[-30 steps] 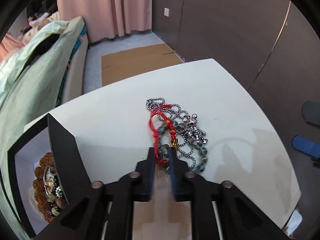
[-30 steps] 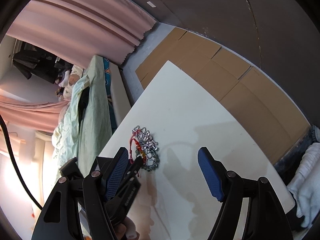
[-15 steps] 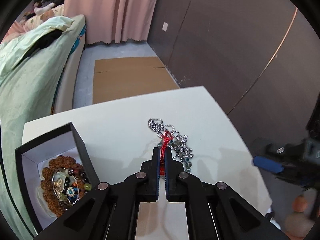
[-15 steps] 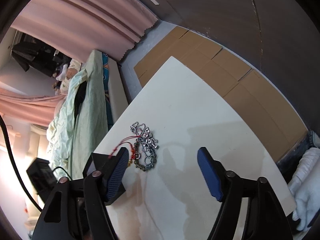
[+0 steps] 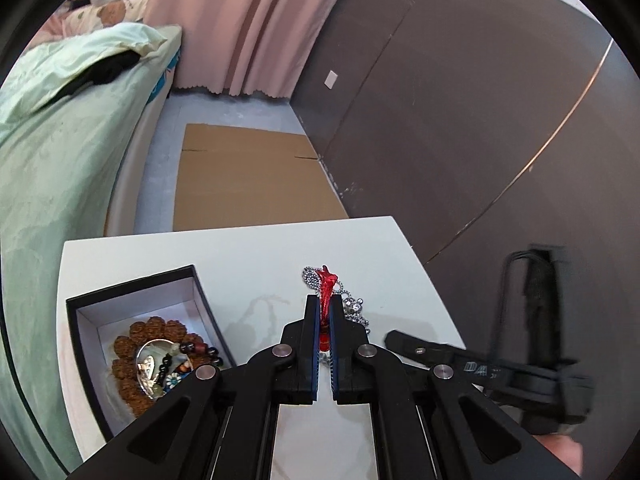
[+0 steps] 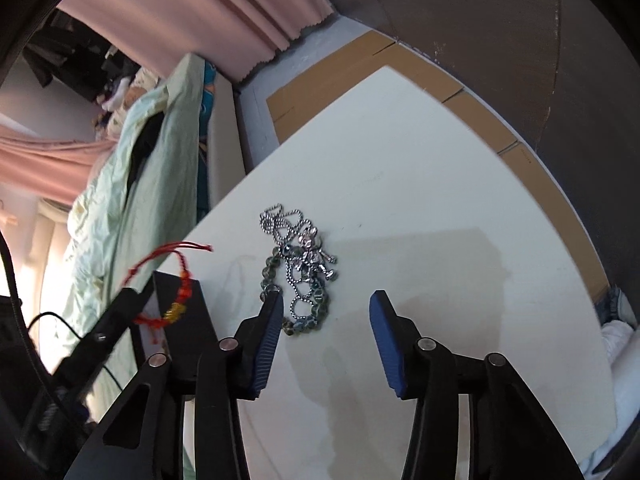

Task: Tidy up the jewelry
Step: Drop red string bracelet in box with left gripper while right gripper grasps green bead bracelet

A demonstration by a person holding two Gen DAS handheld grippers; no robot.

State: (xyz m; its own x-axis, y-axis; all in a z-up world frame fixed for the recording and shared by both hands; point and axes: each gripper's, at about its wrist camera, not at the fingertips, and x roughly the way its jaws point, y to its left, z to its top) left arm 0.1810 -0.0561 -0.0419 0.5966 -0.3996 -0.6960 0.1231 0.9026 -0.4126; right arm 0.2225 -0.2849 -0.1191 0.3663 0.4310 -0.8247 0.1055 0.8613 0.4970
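Left wrist view. The left gripper (image 5: 325, 320) is closed on a red cord bracelet (image 5: 325, 292), pinched edge-on between its fingers and lifted above the white table (image 5: 248, 264). To its left stands an open black box (image 5: 208, 312) that holds a brown bead bracelet (image 5: 132, 340) and other pieces. A silver ball chain (image 5: 352, 308) lies on the table just behind the fingers. The right gripper (image 5: 400, 338) appears at the right, blurred.

Right wrist view. The right gripper (image 6: 324, 320) hangs open and empty above the table (image 6: 400, 160). Below it lie the silver ball chain (image 6: 296, 248) and a green bead bracelet (image 6: 308, 316), tangled and touching. At the left, the red cord bracelet (image 6: 176, 280) dangles as a limp loop over the box (image 6: 180, 312).

Handling, as judged. The cord is light, soft and shapeless, so a firm pinch on the knotted, beaded section seems safest. The chain likely slips and drags its neighbour; grip a bunched part.
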